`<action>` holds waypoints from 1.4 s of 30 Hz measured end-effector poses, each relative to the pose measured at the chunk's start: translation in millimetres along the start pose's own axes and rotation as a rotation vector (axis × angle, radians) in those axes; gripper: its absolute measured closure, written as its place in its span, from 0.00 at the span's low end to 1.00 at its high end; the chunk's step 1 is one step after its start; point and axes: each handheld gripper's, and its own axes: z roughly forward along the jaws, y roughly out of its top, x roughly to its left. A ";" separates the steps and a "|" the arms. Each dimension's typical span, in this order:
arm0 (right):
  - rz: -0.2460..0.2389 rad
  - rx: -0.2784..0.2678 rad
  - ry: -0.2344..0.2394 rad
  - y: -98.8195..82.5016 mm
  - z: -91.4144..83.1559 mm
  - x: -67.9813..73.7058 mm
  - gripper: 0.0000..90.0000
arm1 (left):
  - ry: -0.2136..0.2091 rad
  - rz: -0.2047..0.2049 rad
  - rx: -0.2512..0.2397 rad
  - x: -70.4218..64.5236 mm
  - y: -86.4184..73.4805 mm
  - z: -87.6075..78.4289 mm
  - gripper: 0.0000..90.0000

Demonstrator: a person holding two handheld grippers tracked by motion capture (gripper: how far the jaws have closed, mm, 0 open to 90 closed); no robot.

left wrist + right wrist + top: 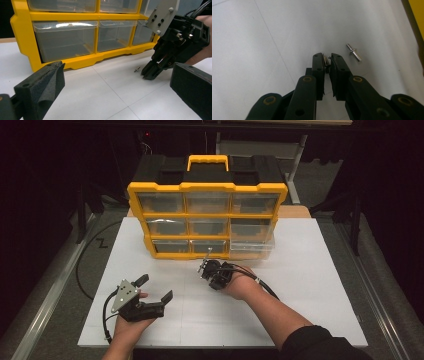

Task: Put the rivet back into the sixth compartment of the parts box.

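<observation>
Right tool [326, 60] clamped on small silver metal pin [326, 62], tips at white tabletop [310, 270]. Second small silver shouldered pin [353, 52] loose just right of tips, long axis diagonal. Left tool [156, 287] apart, idle, farther off. Yellow drawer organiser [135, 195] behind.

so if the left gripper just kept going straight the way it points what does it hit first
Probably the yellow organizer, at its bottom-row left drawer. The left gripper is open, and bare white table lies ahead of it. The right gripper and the small metal pin sit off to the side.
</observation>
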 end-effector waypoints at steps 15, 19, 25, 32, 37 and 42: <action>-0.032 0.004 -0.011 -4.3 -16.3 6.5 0.94 | 0.003 0.001 0.001 0.9 0.1 -0.6 0.00; -0.036 -0.003 -0.005 -8.9 -23.7 9.8 0.94 | 0.003 0.002 0.000 0.8 0.2 -0.7 0.00; -0.043 0.002 -0.006 -18.3 -30.6 14.5 0.94 | 0.004 0.003 -0.002 0.4 0.4 -0.5 0.00; -0.035 0.017 -0.006 -32.7 -39.4 18.6 0.94 | 0.004 0.006 0.001 -0.3 0.3 -0.3 0.00; -0.032 0.015 -0.011 -42.3 -43.1 19.0 0.94 | 0.005 0.007 0.000 -0.9 0.3 -0.1 0.00; -0.023 0.015 -0.013 -52.3 -46.6 18.6 0.94 | 0.005 0.008 0.001 -1.2 0.2 0.2 0.00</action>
